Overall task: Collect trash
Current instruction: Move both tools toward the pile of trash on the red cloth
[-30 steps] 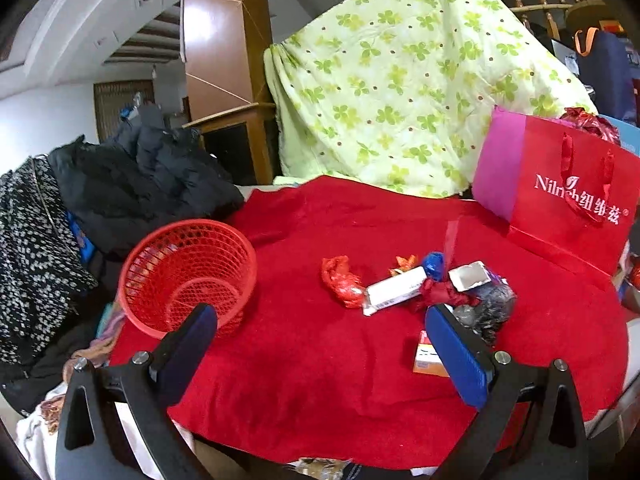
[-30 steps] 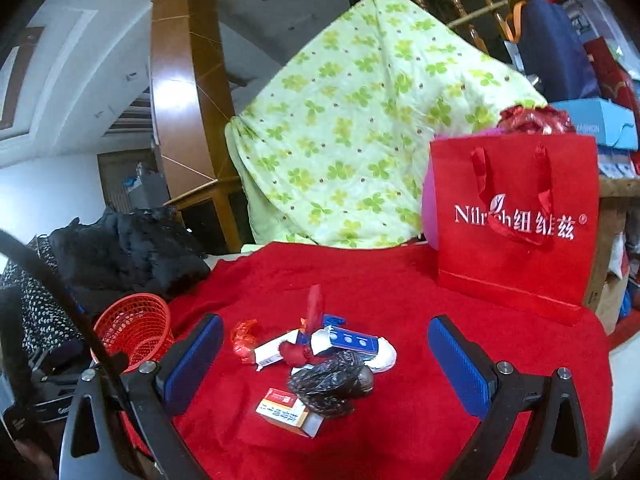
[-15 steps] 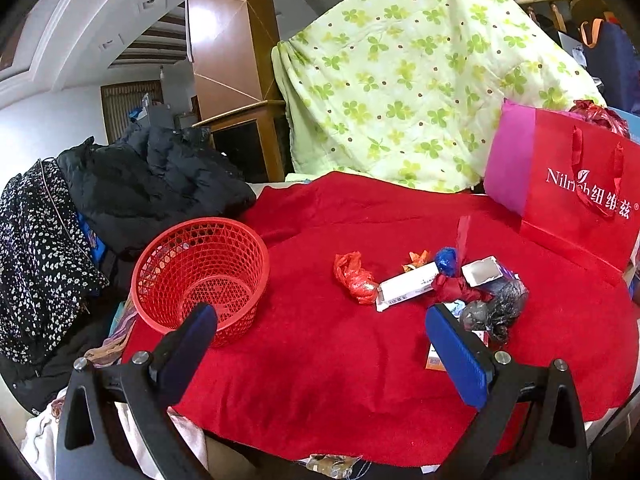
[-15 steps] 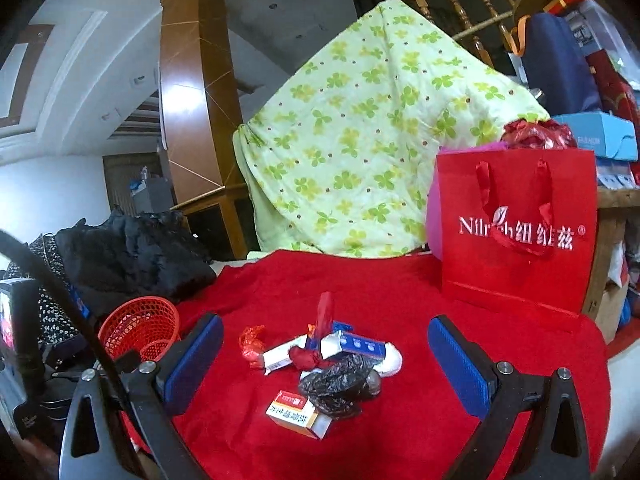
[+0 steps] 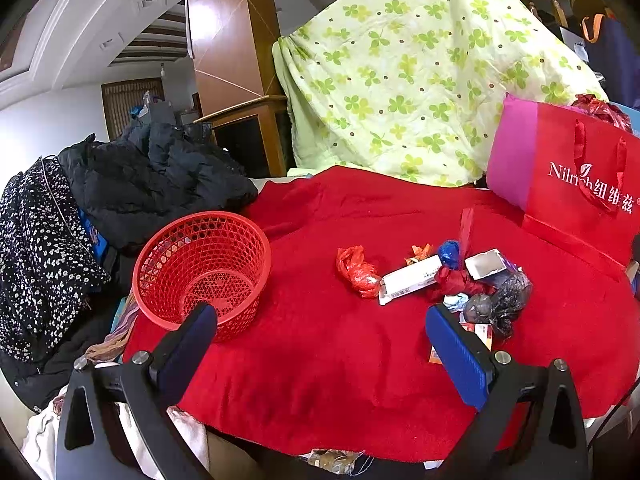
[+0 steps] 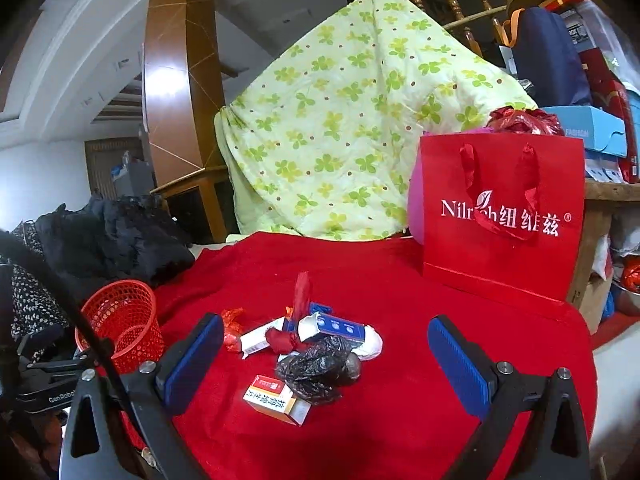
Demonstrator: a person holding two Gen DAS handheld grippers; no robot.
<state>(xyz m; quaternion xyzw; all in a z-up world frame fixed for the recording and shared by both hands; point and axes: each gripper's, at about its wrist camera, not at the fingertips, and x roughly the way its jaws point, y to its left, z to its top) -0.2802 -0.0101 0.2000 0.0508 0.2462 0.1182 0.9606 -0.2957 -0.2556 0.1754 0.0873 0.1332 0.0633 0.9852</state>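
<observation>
- The left hand-held gripper [image 5: 320, 332] stands wide apart with nothing between its blue pads, hanging over the near edge of the table [image 5: 328, 364], which is covered in red cloth.
- The right hand-held gripper [image 6: 325, 344] is also spread wide and empty, with the heap of trash framed between its fingers.
- The round red plastic mesh basket [image 5: 202, 268] sits upright on the table's left part, well apart from the trash heap; its inside looks empty.
- To the right of the basket lies the crumpled orange-red plastic wrapper [image 5: 357, 270], the nearest piece of trash to it.
- Just past that, further from the basket, the long white carton [image 5: 410, 280] touches the wrapper.
- The crumpled black plastic bag [image 6: 320, 368] lies at the heap's far side from the basket, touching the small orange-and-white medicine box [image 6: 276, 398].
- The red paper gift bag with white lettering [image 6: 502, 216] stands upright far to the right of the basket, behind the heap.
</observation>
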